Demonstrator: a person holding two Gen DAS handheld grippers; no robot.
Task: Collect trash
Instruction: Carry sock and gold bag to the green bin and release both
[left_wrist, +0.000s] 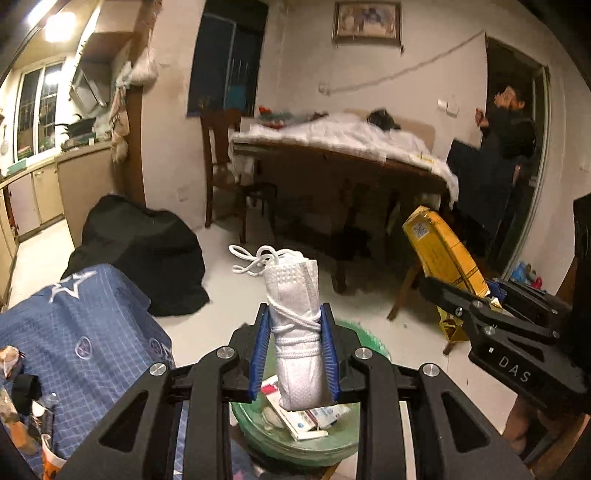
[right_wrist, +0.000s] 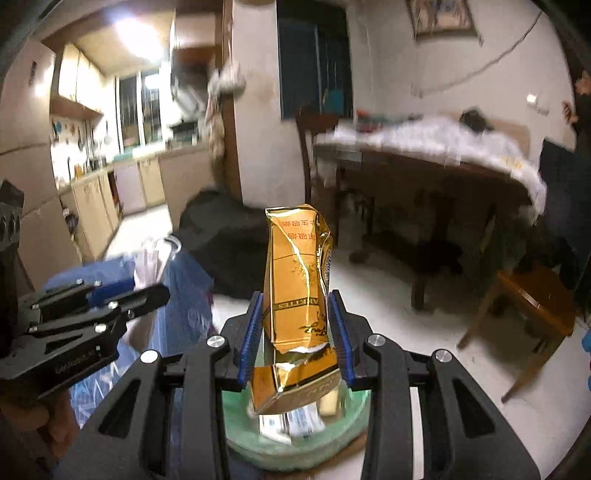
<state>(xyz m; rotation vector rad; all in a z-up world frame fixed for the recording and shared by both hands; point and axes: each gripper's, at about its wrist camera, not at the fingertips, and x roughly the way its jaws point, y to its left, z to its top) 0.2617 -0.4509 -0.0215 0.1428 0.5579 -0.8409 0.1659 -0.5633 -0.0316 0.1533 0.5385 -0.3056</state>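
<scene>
My left gripper (left_wrist: 294, 325) is shut on a rolled white face mask (left_wrist: 295, 314) bound by its ear loops, which sticks up between the blue pads. It hangs over a bin lined with a green bag (left_wrist: 321, 443) that holds small cartons and papers. My right gripper (right_wrist: 297, 325) is shut on a crumpled gold cigarette carton (right_wrist: 297, 295), held upright above the same green-lined bin (right_wrist: 295, 443). In the left wrist view the right gripper (left_wrist: 461, 295) reaches in from the right with the gold carton (left_wrist: 439, 247). The left gripper (right_wrist: 147, 291) shows at the left of the right wrist view.
A blue checked cloth (left_wrist: 85, 332) covers a surface at the left, with a black bag (left_wrist: 140, 251) behind it. A dark wooden table (left_wrist: 332, 162) with a white cover, a chair (left_wrist: 221, 166) and a wooden stool (right_wrist: 532, 306) stand beyond. A person (left_wrist: 509, 129) stands in the doorway.
</scene>
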